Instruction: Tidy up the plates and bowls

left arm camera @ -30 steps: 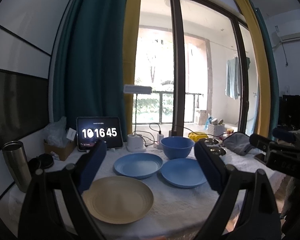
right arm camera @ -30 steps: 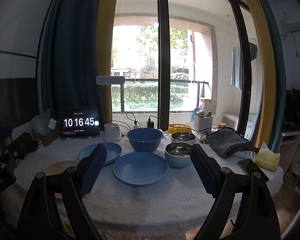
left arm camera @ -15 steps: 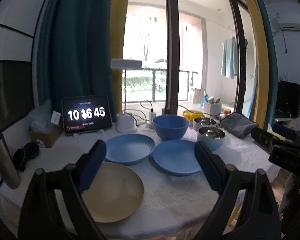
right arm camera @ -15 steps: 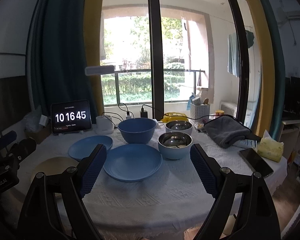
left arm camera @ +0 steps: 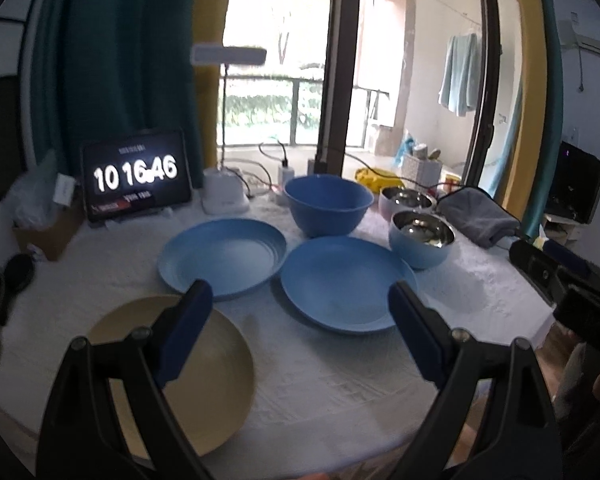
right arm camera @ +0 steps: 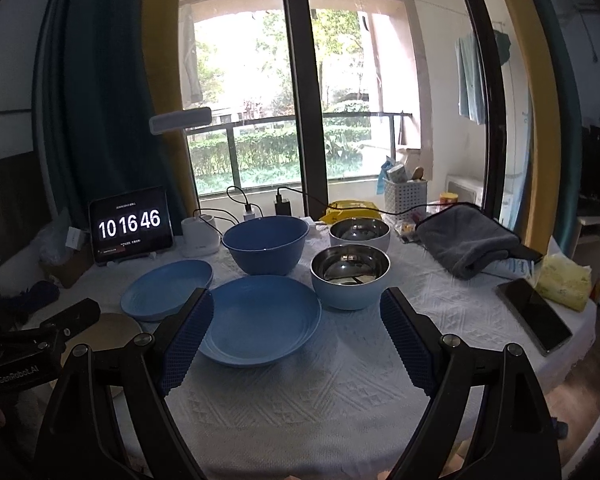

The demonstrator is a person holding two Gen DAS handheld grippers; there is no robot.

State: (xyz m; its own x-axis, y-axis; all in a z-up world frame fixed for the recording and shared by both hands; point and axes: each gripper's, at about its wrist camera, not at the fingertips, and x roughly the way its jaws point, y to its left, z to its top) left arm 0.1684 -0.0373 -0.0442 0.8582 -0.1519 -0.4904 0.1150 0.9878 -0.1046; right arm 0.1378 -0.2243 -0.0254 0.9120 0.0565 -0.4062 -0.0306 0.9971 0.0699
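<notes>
Desk (right arm camera: 340, 392) under a white textured cloth; all crockery loose on it, nothing stacked yet. Large blue bowl (right arm camera: 265, 243) at the back centre: deep, stiff, probably light plastic; best taken by the rim wall. Two blue plates, one in front of that bowl (right arm camera: 260, 326) and one to its left (left arm camera: 222, 254), lie side by side just apart; the beige plate (left arm camera: 180, 376) lies nearest the left tool. Plates look rigid, light and shallow, with smooth rims likely to slip; a pinch across the raised lip seems the only hold. Two steel-lined bowls, the blue-shelled one (right arm camera: 350, 276) just in front of the white-shelled one (right arm camera: 360, 234): heavier, glossy inside, take by the rim. Left tool (left arm camera: 300, 336) spread wide and empty, hovering above the desk's near edge between beige and blue plates. Right tool (right arm camera: 296, 338) likewise spread, empty, level, pointed at the front blue plate and blue-shelled bowl.
</notes>
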